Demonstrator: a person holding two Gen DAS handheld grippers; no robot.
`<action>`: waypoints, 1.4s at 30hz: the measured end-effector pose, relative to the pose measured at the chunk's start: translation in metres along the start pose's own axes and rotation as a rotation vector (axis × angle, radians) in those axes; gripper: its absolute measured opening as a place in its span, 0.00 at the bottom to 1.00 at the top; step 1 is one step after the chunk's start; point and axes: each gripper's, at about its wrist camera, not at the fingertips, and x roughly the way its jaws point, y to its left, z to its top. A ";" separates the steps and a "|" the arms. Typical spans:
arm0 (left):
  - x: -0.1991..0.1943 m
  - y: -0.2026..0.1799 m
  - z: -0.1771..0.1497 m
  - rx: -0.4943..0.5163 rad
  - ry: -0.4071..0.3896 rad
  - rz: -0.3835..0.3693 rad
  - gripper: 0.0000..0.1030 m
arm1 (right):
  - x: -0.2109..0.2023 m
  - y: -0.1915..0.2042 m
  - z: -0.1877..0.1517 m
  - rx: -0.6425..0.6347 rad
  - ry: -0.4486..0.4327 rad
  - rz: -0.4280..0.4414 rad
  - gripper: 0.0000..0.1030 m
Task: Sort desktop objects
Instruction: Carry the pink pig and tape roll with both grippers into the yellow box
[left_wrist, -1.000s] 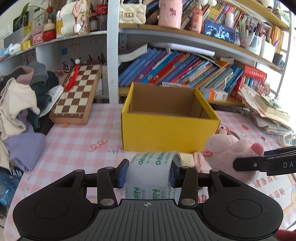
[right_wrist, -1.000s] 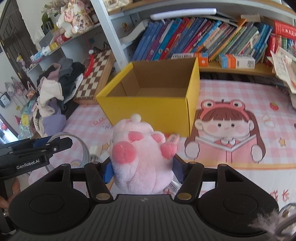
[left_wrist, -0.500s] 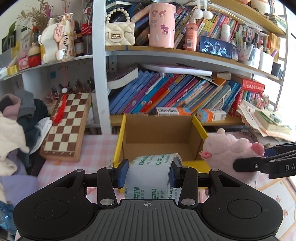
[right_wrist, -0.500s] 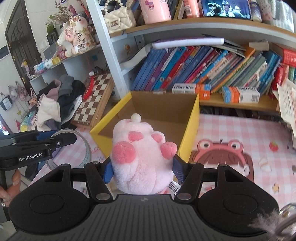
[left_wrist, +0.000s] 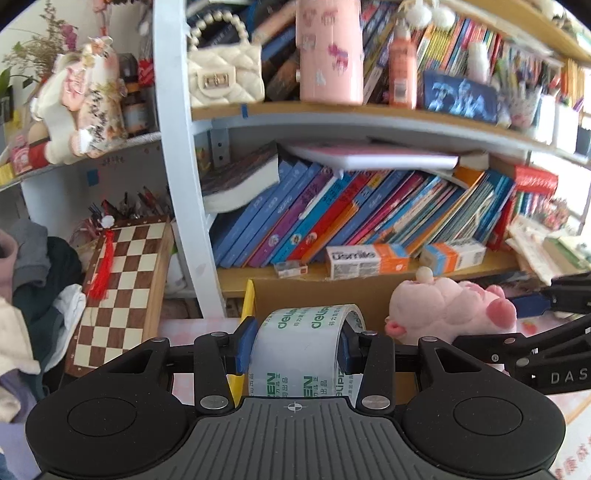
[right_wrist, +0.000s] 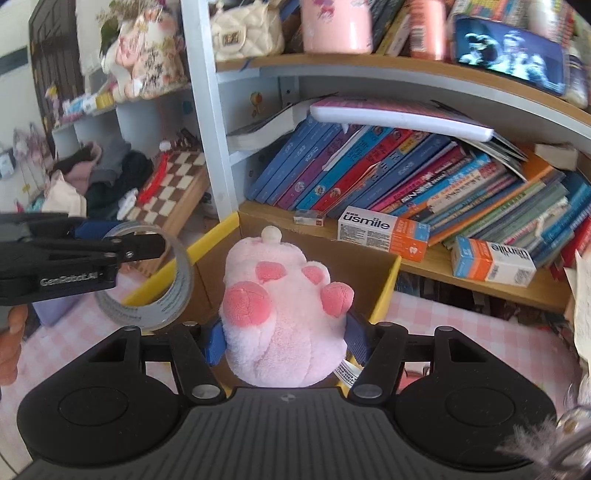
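left tongs (left_wrist: 297, 345): closed on a roll of tape (left_wrist: 303, 347); a blue pad presses each flat side of the roll, which sits upright between them with its green print facing the camera.
right tongs (right_wrist: 286, 334): closed on a pink plush toy (right_wrist: 284, 314); blue pads squeeze its sides, paws and belly toward the camera, small cream tail on top.
tape, seen from right tongs: off to their left, held up in the air, hollow core visible, over the left rim of the box.
plush toy, seen from left tongs: just to their right, level with the tape, not touching it.
box (right_wrist: 386, 280): yellow outside, brown cardboard inside, open top; directly ahead of and below both tongs. Toy hangs over the opening; tape is above the left wall (left_wrist: 248, 301).
table (right_wrist: 461, 332): pink checked cloth, under the box, showing left and right of the right tongs.
chessboard (left_wrist: 122, 291): wooden, ahead-left of the left tongs, leaning against a clothes pile (left_wrist: 33, 295); red tassel draped on it.
bookshelf (left_wrist: 369, 218): straight ahead beyond the box, slanted blue and purple books, toothpaste cartons (right_wrist: 384, 232) on the shelf edge just behind the box.
upper shelf: cream quilted handbag (left_wrist: 223, 74), pink tumbler (left_wrist: 330, 51), above both tongs.
hand (right_wrist: 11, 347): fingers show at the far left edge of the right view, under the left tongs' body.
blur: shelf contents smeared, fine print unreadable.
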 end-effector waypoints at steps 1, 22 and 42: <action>0.009 -0.001 0.000 0.009 0.012 0.007 0.40 | 0.008 0.000 0.001 -0.017 0.011 0.001 0.59; 0.112 -0.009 -0.034 0.119 0.251 0.048 0.40 | 0.115 0.005 -0.011 -0.202 0.259 0.058 0.60; 0.120 -0.028 -0.045 0.308 0.276 0.091 0.49 | 0.129 0.008 -0.007 -0.283 0.308 0.030 0.66</action>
